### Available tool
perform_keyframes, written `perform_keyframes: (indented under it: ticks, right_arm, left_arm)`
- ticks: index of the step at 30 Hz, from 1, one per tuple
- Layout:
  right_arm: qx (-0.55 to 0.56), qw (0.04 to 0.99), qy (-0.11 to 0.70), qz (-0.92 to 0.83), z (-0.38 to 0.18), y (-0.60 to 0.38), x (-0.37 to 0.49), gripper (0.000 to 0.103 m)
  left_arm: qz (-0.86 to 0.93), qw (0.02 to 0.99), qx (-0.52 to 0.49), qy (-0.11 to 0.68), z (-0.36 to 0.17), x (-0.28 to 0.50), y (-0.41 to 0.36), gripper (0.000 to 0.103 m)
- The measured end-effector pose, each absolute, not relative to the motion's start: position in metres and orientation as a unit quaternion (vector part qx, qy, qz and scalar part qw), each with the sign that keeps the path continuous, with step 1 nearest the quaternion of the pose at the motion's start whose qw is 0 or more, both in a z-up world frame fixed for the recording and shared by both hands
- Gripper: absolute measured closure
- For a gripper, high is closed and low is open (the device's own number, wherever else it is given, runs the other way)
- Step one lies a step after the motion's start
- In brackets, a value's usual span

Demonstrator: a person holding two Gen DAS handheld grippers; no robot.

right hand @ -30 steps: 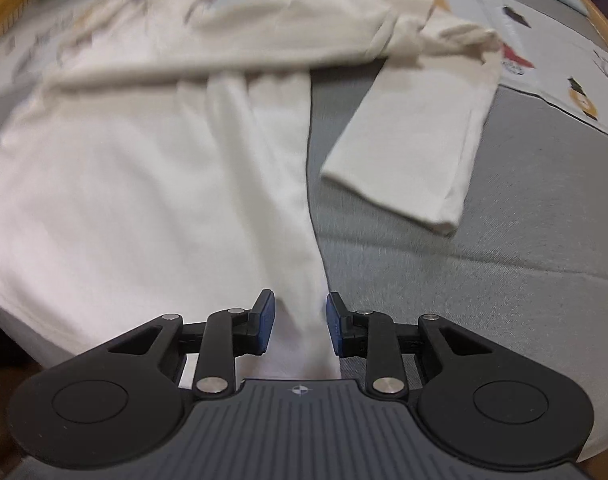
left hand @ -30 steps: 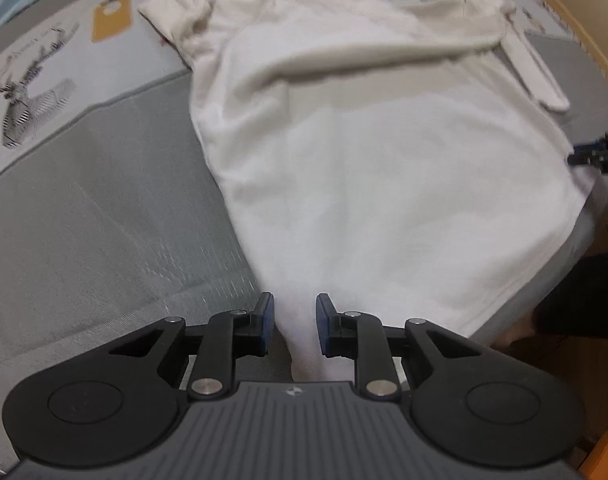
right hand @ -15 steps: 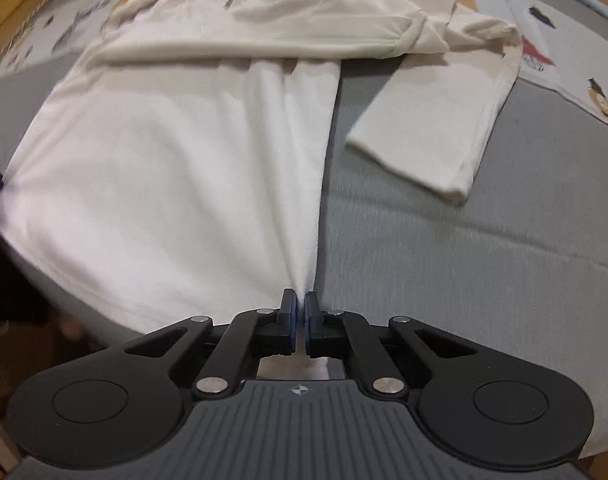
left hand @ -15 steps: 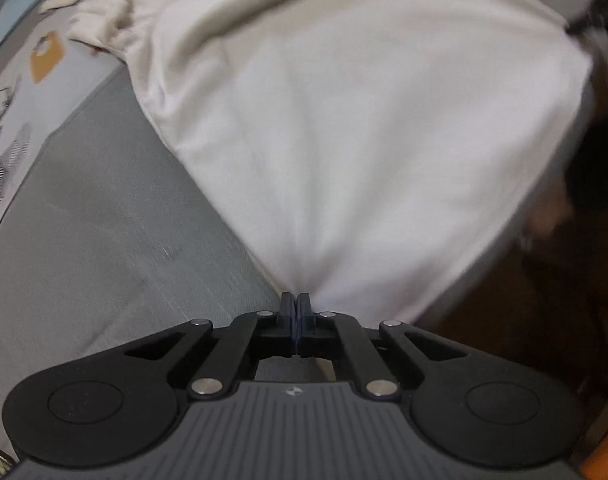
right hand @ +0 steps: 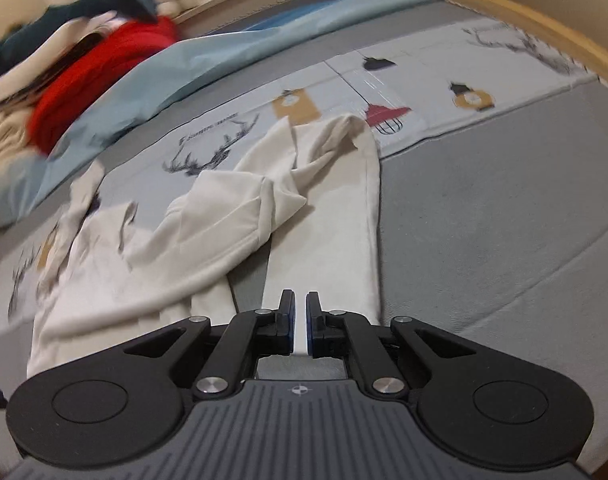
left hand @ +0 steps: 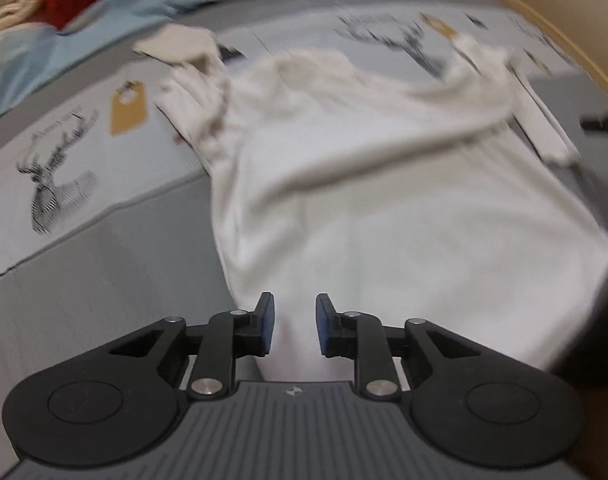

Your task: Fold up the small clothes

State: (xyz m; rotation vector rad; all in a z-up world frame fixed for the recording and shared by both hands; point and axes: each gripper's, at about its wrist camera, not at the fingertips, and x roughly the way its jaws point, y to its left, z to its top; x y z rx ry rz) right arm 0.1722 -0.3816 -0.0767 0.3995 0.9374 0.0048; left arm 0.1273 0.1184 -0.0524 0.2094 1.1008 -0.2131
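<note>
A cream long-sleeved shirt [left hand: 384,200] lies spread on the grey bed cover [right hand: 504,220], its cloth soft and faintly wrinkled, one sleeve [right hand: 328,224] folded down flat along its side and the collar end bunched toward the printed sheet [left hand: 63,168] with its black deer drawings. The left gripper [left hand: 291,326] hangs over the shirt's hem, its jaws just having opened to a moderate gap, with cloth showing below them but not pinched. The right gripper [right hand: 299,326] hangs over the sleeve's cuff, its jaws just having parted to a narrow slit, gripping nothing. Beyond the shirt lie a pale blue sheet [right hand: 223,52] and a red garment [right hand: 95,72], heaped.
</note>
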Motion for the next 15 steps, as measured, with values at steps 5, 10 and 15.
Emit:
perform_keyframes:
  ticks: [5, 10, 15]
  right_arm:
    - [0.221, 0.869, 0.443, 0.027, -0.088, -0.355, 0.207, 0.077]
    - [0.260, 0.842, 0.473, -0.010, -0.117, -0.338, 0.251, 0.067]
    - [0.300, 0.824, 0.476, -0.067, -0.137, -0.331, 0.278, 0.067]
  left_arm:
    - [-0.064, 0.877, 0.044, 0.474, -0.051, 0.163, 0.114, 0.078]
    - [-0.036, 0.899, 0.016, 0.437, -0.059, 0.210, 0.109, 0.078]
    - [-0.030, 0.903, -0.006, 0.428, -0.075, 0.264, 0.099, 0.065]
